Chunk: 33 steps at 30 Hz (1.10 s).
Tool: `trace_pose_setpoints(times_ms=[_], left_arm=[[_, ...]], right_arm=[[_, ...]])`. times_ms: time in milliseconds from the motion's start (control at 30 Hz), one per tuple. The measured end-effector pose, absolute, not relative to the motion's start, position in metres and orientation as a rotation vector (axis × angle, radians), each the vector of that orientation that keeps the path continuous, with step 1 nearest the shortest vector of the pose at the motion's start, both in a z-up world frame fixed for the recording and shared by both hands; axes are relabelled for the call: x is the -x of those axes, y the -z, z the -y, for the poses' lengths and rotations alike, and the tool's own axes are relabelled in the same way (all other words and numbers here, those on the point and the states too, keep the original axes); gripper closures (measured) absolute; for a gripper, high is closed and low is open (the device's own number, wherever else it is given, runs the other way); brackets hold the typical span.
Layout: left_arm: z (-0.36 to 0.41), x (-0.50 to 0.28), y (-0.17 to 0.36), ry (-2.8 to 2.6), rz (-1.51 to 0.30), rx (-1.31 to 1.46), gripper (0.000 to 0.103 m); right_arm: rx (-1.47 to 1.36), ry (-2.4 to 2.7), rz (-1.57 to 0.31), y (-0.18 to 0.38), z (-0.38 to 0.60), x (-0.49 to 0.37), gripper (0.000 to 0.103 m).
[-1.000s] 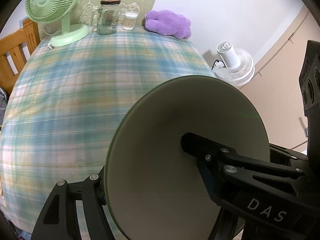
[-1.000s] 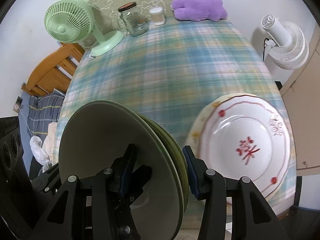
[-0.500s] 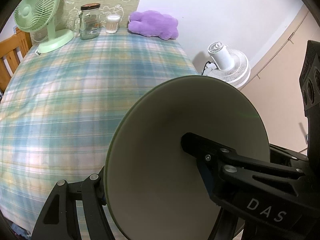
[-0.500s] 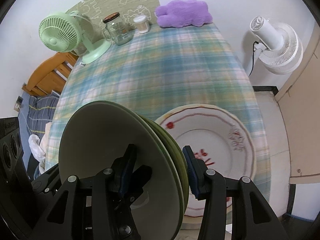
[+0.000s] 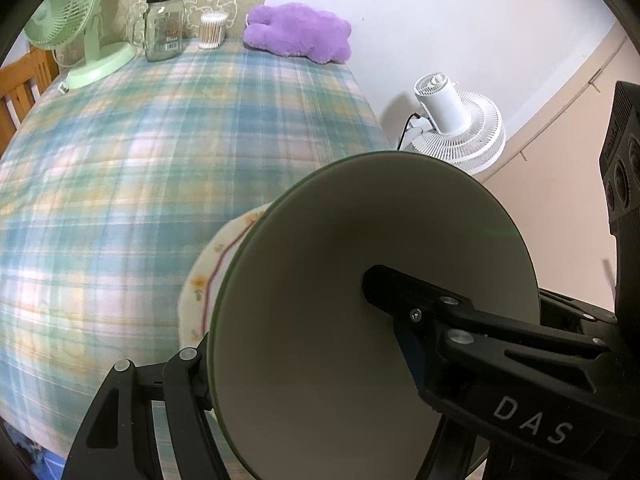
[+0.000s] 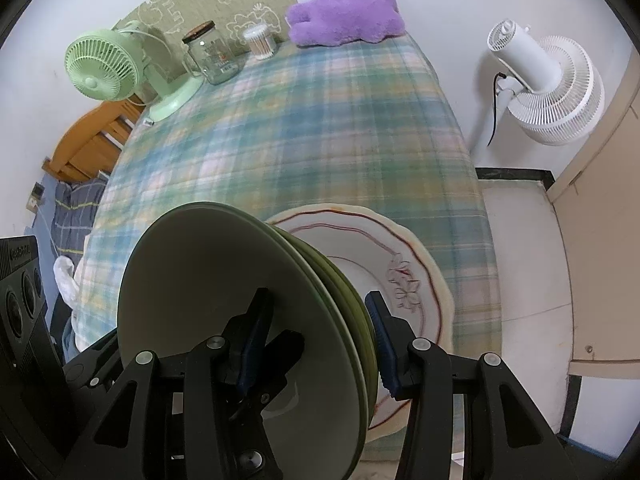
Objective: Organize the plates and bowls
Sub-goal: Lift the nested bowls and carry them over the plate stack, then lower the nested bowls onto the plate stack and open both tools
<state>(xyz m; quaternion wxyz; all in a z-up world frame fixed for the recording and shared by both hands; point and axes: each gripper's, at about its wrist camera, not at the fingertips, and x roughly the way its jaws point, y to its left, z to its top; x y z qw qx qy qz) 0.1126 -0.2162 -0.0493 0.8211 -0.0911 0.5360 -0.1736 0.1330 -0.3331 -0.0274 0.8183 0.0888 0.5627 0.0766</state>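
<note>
Green plates (image 6: 248,312), a stack of several, are sitting on edge between both grippers, hanging above the near right part of the desk (image 6: 304,128) with its plaid cloth. Right gripper (image 6: 316,336) is pinching the stack across its thickness, one blue pad on the pale face, the other on the outermost rim. Left gripper (image 5: 280,344) is clamping the same stack, one finger lying across the pale face, the other behind the rim; jaws partly spread by the plates themselves. White floral plate (image 6: 400,264) is lying flat on the desk right below and behind the stack, close to the desk's right edge.

Risks, as judgement:
- Plates in the stack are fanning slightly at the rims in the right wrist view, so one could be slipping out if either grip is easing off unevenly.
- Two hands are sharing one load; pulling apart or twisting against each other could be levering a plate loose.
- Lowering the stack edge-first onto the floral plate could be chipping either one.
- Floral plate is near the edge; a sideways knock could be pushing it off onto the floor.
- Blur on the cloth suggests fast travel, adding to the slip chance.
</note>
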Motion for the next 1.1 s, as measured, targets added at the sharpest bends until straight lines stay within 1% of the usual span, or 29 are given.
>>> trace_pose_setpoints(times_ms=[367,667,800,900,967,1000,1067,1100], left_arm=[[0.233,-0.123,0.070,0.359,-1.199,0.239,0.030],[0.236,-0.131,0.074,0.362,-1.192,0.254,0.029],[0.236,-0.131,0.074,0.358,-1.198,0.233,0.029],[0.239,-0.129,0.072,0.342,-1.196,0.198,0.027],[0.241,-0.128,0.072,0.322,-1.195,0.176,0.023],[0.240,-0.127,0.071,0.310,-1.196,0.169,0.022],[0.240,-0.125,0.072,0.282,-1.199,0.159,0.019],[0.240,-0.124,0.072,0.263,-1.203,0.150,0.018]], right_arm=[[-0.159,-0.166,-1.279,0.052,0.352,-0.149,0.053],[-0.108,-0.147,-1.272,0.054,0.355,-0.158,0.053],[-0.107,-0.153,-1.272,0.055,0.354,-0.159,0.049],[-0.103,-0.162,-1.272,0.055,0.354,-0.158,0.049],[-0.096,-0.164,-1.269,0.054,0.353,-0.156,0.049],[-0.100,-0.169,-1.268,0.055,0.353,-0.155,0.048],[-0.111,-0.177,-1.268,0.056,0.355,-0.153,0.045],[-0.114,-0.178,-1.267,0.056,0.356,-0.152,0.040]])
